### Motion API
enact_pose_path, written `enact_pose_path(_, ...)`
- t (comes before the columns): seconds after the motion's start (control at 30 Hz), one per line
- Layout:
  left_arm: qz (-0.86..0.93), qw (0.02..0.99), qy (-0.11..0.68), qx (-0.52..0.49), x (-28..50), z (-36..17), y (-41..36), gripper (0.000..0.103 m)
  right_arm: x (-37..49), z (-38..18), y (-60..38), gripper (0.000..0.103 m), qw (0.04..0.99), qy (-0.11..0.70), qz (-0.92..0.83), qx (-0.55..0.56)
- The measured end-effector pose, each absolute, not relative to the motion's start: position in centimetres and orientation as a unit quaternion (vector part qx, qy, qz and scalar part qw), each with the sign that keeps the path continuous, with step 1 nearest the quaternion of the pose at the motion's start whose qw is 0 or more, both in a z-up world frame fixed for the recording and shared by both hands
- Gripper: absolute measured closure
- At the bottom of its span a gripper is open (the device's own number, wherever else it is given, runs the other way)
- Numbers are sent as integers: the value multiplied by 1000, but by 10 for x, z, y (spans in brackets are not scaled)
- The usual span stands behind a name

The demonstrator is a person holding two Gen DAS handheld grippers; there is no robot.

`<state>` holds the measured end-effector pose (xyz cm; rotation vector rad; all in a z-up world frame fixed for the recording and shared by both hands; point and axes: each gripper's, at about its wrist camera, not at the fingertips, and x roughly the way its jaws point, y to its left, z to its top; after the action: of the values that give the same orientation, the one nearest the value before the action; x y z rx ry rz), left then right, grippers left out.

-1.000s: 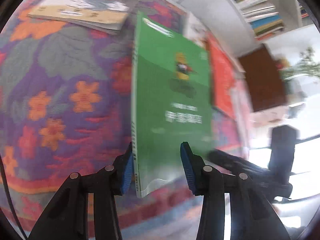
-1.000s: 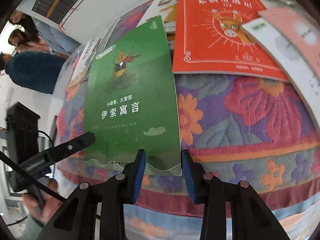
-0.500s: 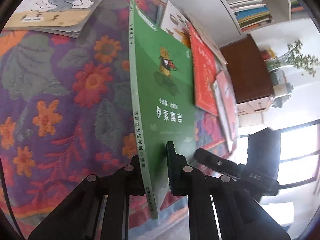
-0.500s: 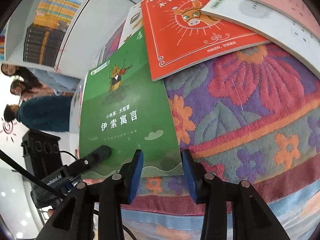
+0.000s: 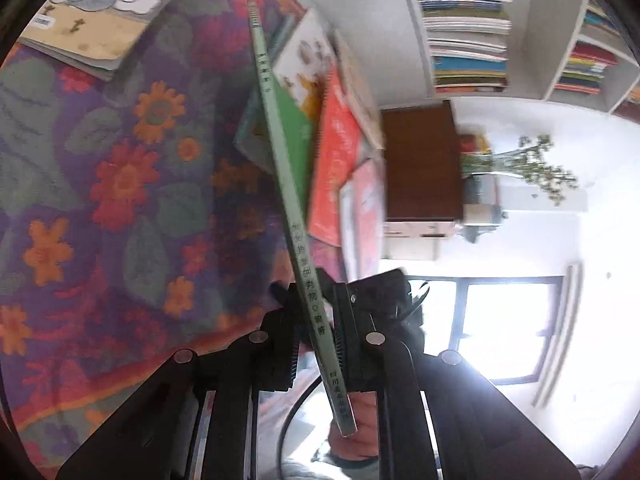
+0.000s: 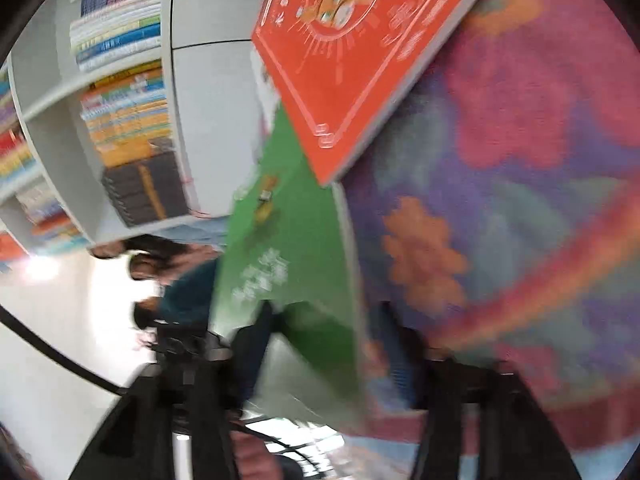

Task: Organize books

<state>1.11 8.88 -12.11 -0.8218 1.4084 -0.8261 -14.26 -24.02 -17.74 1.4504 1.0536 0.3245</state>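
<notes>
Bookshelf (image 5: 468, 28) packed with books; left gripper (image 5: 316, 332) fingers clenched on green book (image 5: 280, 136) spine, red book (image 6: 340, 60) adjacent; right gripper (image 6: 320, 352) fingers too blurred to tell.

Blown-out window (image 5: 508, 320) glare; motion blur

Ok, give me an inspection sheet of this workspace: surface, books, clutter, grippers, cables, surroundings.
Surface: floral cloth, purple with orange and red flowers.
Job's things: green book lifted on edge, spine toward the left camera; red book flat on the cloth; illustrated book flat at the far corner; more books beside the red one.
Clutter: nothing seen.
Grippers: left gripper shut on the green book's spine; right gripper blurred, fingers either side of the book's lower edge, grip unclear.
Cables: black cable behind the right gripper.
Surroundings: white bookshelf, brown cabinet, plant, window, people.
</notes>
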Motion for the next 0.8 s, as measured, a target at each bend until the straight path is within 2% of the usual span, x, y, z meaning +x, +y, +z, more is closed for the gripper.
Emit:
enact_pose_path(0.1,-321,649,626,-289,15,-123,90,93,-135,-162,-230,79,656,481,125,568)
enact_pose_path(0.27,-302,701,619,-185,2,-112,88,89,-125,-97,-172,82,771,553,117,293)
enact_pose_path(0.4,-299,743,586,-123,-10,-89,89,84,-129,-56,-122,82,823,545,122,104)
enact_pose_path(0.8,-300,797,497,-164,20,-20,145,83,-66,20,-58,82,856,482,175,65)
